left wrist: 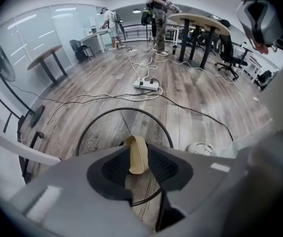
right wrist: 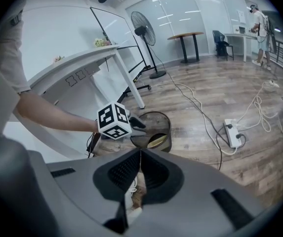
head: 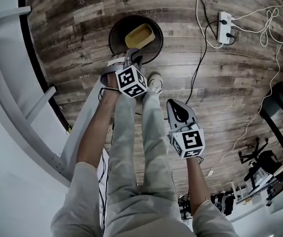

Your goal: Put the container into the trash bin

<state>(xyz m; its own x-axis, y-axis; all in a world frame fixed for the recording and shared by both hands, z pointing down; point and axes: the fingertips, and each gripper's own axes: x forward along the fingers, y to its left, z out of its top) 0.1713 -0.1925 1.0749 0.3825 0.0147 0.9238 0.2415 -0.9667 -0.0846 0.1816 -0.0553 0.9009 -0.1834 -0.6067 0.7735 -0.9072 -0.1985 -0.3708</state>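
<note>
The left hand-held gripper (head: 134,58) hovers at the six o'clock rim of the trash bin (head: 117,27), jaws apart and empty. The container (head: 140,36) lies inside the bin, so the job looks done. Toward four o'clock, the right hand-held gripper (head: 175,105) hangs closed on nothing.

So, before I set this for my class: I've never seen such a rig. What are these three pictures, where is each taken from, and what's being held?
There is no robot: a standing person holds a hand-held gripper in each hand. The head view looks down from their head; the other two cameras ride on the grippers. The left hand-held gripper hangs over a black mesh trash bin on the wood floor, jaws apart; the yellow container lies inside it. The right hand-held gripper is shut, holding nothing.
</note>
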